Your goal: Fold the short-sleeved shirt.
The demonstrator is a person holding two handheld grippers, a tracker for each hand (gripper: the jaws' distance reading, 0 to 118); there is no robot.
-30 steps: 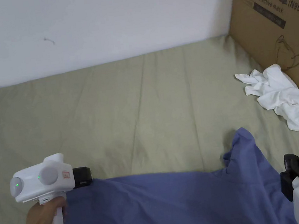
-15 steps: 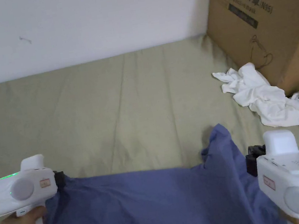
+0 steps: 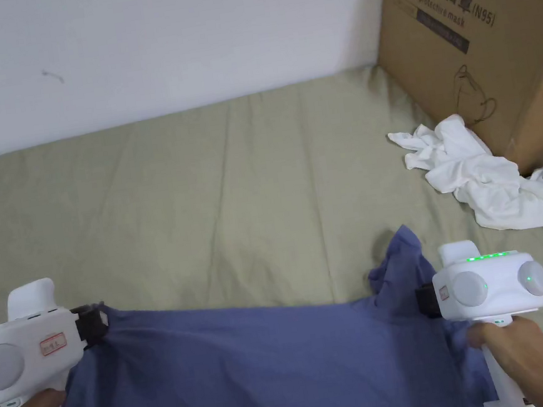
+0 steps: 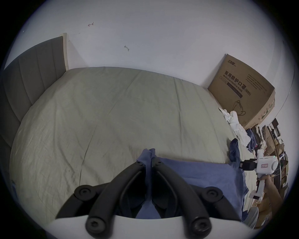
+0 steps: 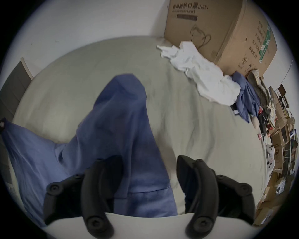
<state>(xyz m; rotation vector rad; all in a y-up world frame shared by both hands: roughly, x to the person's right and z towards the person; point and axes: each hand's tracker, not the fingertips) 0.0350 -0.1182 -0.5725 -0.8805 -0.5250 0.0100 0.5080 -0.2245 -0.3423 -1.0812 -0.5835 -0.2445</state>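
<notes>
A blue short-sleeved shirt point(image 3: 255, 367) lies spread across the near part of a bed covered with a pale green sheet point(image 3: 219, 202), its upper edge stretched between the two tools. The left hand-held gripper point(image 4: 151, 159) is clamped on the shirt's left corner; in the left gripper view its two black jaws meet with a fold of blue cloth pinched between the tips. The right hand-held gripper point(image 5: 149, 168) sits at the shirt's right side, where a peak of cloth stands up just beside it; in the right gripper view its jaws stand apart, with blue fabric lying between them and against the left jaw only. Each tool is held by a hand point(image 3: 524, 348) at the near edge. A crumpled white garment point(image 3: 481, 174) lies farther right on the sheet, touching a large cardboard box point(image 3: 485, 26) that stands against the white wall point(image 3: 146, 42).
</notes>
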